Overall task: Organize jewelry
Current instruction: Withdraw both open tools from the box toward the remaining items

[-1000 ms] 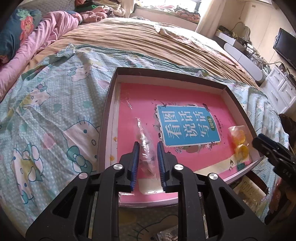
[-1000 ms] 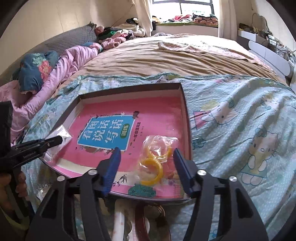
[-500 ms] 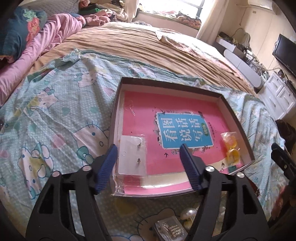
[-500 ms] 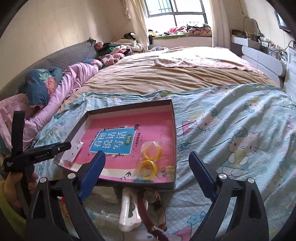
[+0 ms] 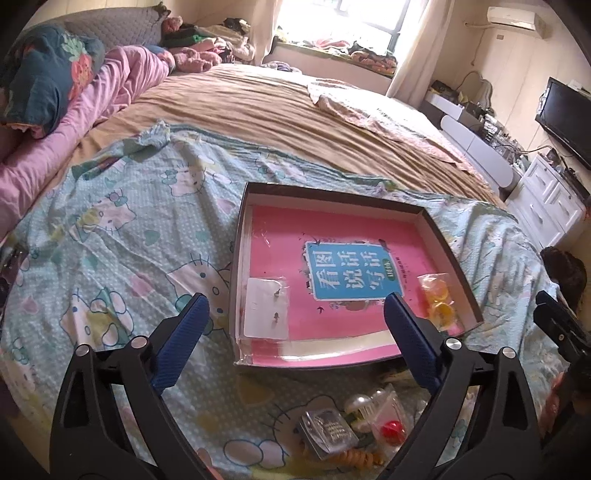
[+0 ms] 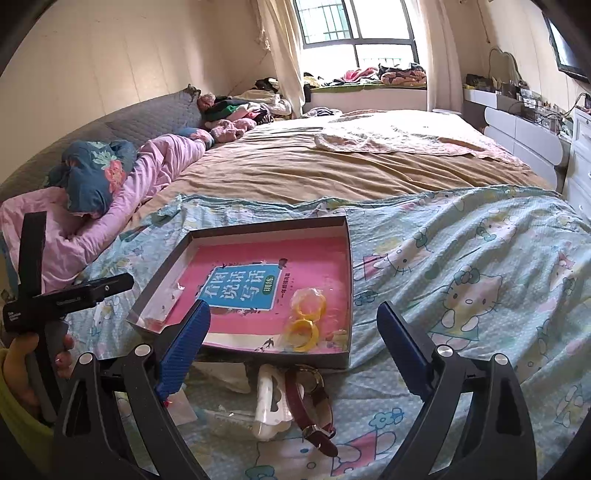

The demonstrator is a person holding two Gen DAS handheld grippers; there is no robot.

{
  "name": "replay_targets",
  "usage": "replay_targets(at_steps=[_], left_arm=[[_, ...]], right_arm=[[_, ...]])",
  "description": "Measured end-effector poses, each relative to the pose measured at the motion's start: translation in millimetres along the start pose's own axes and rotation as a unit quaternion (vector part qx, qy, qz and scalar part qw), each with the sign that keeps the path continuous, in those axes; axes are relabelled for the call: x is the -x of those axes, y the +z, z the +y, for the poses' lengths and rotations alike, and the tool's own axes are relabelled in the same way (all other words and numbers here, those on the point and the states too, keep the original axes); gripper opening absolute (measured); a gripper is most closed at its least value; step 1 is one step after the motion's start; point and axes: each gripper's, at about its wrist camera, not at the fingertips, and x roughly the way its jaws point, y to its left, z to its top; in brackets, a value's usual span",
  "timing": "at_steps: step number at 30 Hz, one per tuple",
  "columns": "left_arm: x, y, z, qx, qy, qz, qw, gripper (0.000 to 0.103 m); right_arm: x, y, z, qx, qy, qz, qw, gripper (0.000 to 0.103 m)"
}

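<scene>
Both grippers, left gripper (image 5: 295,347) and right gripper (image 6: 293,350), spread wide, empty. Next up probably maroon leather-strap watch (image 6: 314,402), bottom centre: light, floppy, so pinch strap, not glass face.

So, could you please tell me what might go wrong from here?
The box sits on a soft, wrinkled blanket, so pressing it may tip it and slide the earring card or the bagged yellow rings. The watch and other loose pieces beside the box's near edge could get snagged.

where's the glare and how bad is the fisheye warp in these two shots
Left wrist view: the window is blown out white, and the shallow cardboard tray looks skewed. Right wrist view: window bars stay readable, the patterned bedspread curves towards dark round corners.
</scene>
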Motion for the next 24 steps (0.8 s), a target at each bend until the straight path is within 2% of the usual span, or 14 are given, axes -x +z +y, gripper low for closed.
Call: replay_targets(at_steps=[12, 24], left_arm=[[32, -6, -2, -0.002, -0.014, -0.022, 0.9997, 0.089], [41, -25, -13, -0.008, -0.036, -0.011, 0.9993, 0.089]], right_arm=[[21, -1, 11, 0.013, 0.003, -0.011, 1.000, 0.091], [32, -14, 12, 0.024, 0.005, 0.000, 1.000, 0.091]])
